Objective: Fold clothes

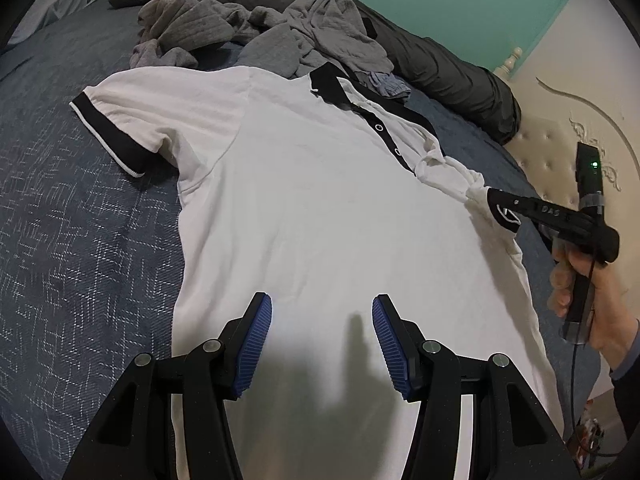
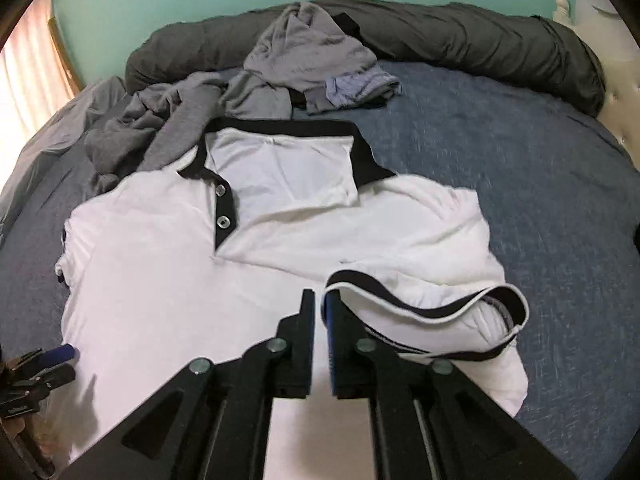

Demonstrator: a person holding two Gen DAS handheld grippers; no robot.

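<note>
A white polo shirt [image 1: 320,200] with a black collar and black cuffs lies face up on the blue bedspread [image 1: 80,240]. My left gripper [image 1: 322,304] hovers open over its lower body, with nothing between the blue pads. One sleeve [image 1: 120,128] lies spread flat. The other sleeve [image 2: 432,312] is folded in over the shirt [image 2: 160,280], its black cuff standing up in a loop. My right gripper [image 2: 319,296] is at that cuff's end, jaws a narrow slit apart, the cuff beside the right finger and not pinched. The right gripper [image 1: 490,200] touches bunched white cloth at the shirt's edge.
A pile of grey clothes [image 2: 288,56] lies just beyond the collar, with a dark rolled duvet [image 2: 480,32] behind it. A cream padded headboard [image 1: 560,140] borders the bed. A person's hand [image 1: 576,280] holds the right gripper's handle. My left gripper [image 2: 66,362] shows at the lower left.
</note>
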